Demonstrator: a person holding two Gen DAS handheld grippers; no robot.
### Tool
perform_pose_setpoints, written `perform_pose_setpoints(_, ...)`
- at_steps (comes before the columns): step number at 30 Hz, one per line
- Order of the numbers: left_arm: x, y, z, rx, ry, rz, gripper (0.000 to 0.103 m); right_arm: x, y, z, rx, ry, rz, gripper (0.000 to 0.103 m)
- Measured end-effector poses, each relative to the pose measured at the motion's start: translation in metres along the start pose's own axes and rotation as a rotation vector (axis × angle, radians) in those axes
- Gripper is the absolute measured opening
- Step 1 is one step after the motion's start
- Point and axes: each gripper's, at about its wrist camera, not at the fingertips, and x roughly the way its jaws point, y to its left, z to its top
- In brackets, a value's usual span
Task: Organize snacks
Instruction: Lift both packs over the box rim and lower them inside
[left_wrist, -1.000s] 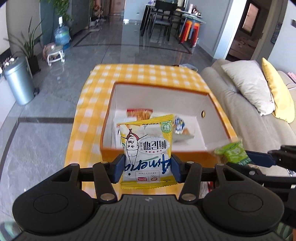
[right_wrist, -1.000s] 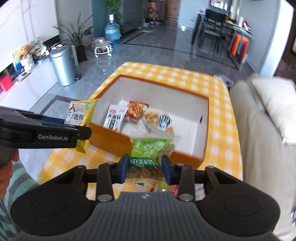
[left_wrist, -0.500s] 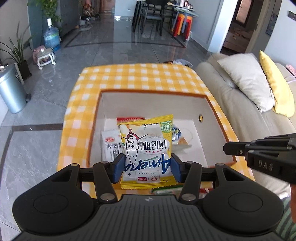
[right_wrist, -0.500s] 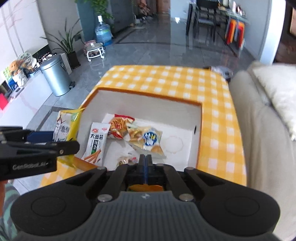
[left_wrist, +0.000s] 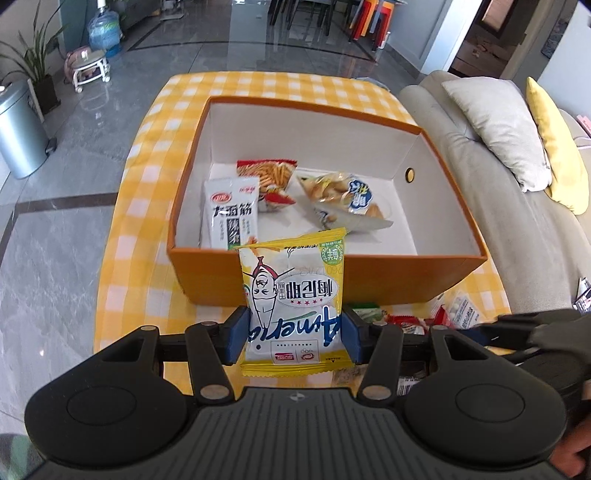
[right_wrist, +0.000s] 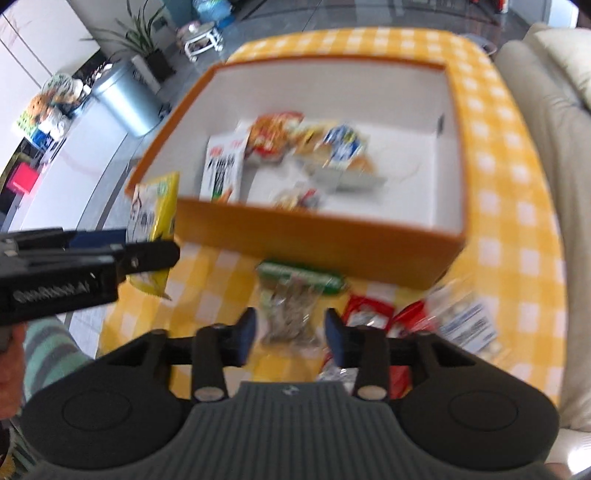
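The yellow snack packet (left_wrist: 293, 299), printed with a cartoon face, stood upside down at lower centre, clamped by the left tool (left_wrist: 293, 338). The right tool (right_wrist: 290, 334) was opening over a green-topped bag (right_wrist: 295, 306).

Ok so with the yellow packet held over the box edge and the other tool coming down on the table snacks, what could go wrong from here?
1. The yellow snack packet in the left tool hangs in front of the orange box's near wall; released here, it may land outside.
2. The right tool is opening over the green-topped clear packet, with red packets crowded beside it, so it may catch two.
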Motion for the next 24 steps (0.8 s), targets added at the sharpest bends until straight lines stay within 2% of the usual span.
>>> perform_pose_setpoints(4,-0.002,0.006,-0.003,-0.011,0.002,0.000,0.059,0.037,0.007,-0.005,-0.014,0.048,-0.026,0.048)
perform_pose_setpoints(8,-0.004,0.010,-0.003,-0.022,0.001,0.002,0.059,0.062,0.003,-0.004,0.044,0.080,-0.039,0.048)
perform_pose_setpoints(15,0.001,0.012,-0.003,-0.033,0.013,0.000,0.059,0.076,0.004,0.003,0.047,0.073,-0.055,0.047)
perform_pose_setpoints(21,-0.002,0.010,-0.005,-0.028,0.009,0.000,0.059,0.077,0.007,0.003,0.052,0.071,-0.043,0.035)
perform_pose_setpoints(24,-0.007,0.009,-0.005,-0.026,0.001,-0.001,0.059,0.065,0.013,0.000,0.026,0.074,-0.057,0.033)
